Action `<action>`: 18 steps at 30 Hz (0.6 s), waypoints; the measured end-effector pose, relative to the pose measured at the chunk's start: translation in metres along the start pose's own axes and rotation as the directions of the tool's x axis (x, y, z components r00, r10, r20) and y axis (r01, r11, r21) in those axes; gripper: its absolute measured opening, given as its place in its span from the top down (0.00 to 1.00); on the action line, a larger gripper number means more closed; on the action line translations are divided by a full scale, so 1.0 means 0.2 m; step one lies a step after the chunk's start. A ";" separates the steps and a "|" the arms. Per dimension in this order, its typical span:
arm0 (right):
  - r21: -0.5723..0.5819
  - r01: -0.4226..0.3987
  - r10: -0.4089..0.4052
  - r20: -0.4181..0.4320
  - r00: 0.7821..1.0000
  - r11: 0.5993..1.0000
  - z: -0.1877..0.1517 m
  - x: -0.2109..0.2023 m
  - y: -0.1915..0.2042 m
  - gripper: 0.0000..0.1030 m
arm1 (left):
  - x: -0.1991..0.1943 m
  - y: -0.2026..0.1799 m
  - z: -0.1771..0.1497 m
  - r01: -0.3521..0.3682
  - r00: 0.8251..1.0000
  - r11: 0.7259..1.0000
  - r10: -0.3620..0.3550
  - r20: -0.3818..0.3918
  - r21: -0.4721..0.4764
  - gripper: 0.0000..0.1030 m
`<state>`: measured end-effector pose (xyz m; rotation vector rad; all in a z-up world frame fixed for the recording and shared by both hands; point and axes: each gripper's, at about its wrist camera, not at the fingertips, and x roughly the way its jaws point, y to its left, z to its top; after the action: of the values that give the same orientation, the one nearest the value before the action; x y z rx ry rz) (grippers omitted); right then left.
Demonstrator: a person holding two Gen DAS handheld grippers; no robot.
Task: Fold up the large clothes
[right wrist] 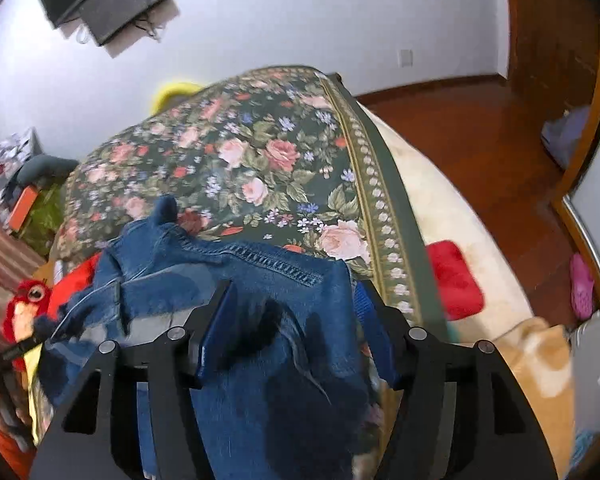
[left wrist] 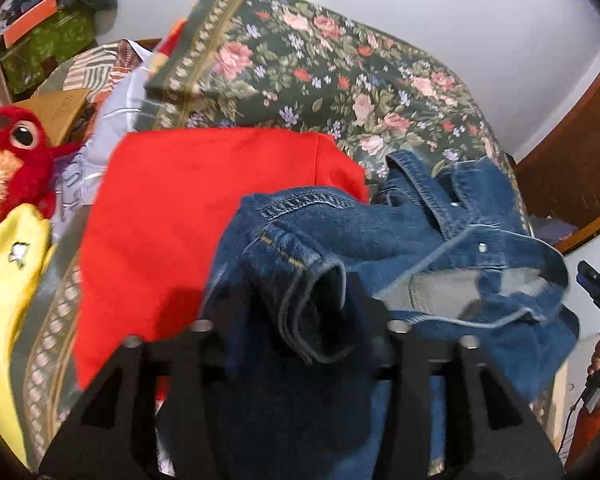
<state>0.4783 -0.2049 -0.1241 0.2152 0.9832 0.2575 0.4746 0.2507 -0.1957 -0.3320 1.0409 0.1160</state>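
Observation:
A pair of blue denim jeans (left wrist: 400,236) hangs bunched over a bed with a dark floral bedspread (left wrist: 320,80). My left gripper (left wrist: 304,320) is shut on a folded hem of the jeans, its fingertips buried in the cloth. In the right wrist view my right gripper (right wrist: 296,320) is shut on another part of the jeans (right wrist: 260,264), with denim draped over and between the blue-padded fingers (right wrist: 216,332). The jeans are lifted off the bedspread (right wrist: 260,152) and stretched between both grippers.
A red garment (left wrist: 188,208) lies on the bed left of the jeans. A red plush bird (left wrist: 12,152) and yellow cloth (left wrist: 8,272) sit at the left. A red cushion (right wrist: 454,280) lies at the bed's right edge, above a wooden floor (right wrist: 480,128).

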 end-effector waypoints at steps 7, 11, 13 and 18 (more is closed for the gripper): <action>-0.155 -0.025 0.024 -0.009 1.000 0.988 -0.15 -0.18 0.11 0.42 | -0.28 -0.07 -0.11 0.087 0.992 0.995 -0.091 0.087 0.047 0.44; -0.186 -0.077 0.068 -0.055 0.996 0.979 -0.25 -0.13 0.22 0.41 | -0.26 -0.17 -0.22 0.086 0.995 0.989 -0.091 0.032 0.122 0.44; -0.203 -0.109 0.093 -0.086 0.992 0.973 -0.31 -0.09 0.28 0.41 | -0.21 -0.22 -0.29 0.085 0.996 0.984 -0.086 -0.003 0.157 0.44; -0.272 -0.126 0.089 -0.145 0.985 0.954 -0.41 0.05 0.43 0.31 | -0.04 -0.29 -0.41 0.004 1.000 0.974 0.003 -0.029 0.226 0.44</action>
<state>0.4053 -0.1154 -0.1514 -0.0081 1.0542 0.5128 0.4183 0.1694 -0.2135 -0.1271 1.0710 -0.0087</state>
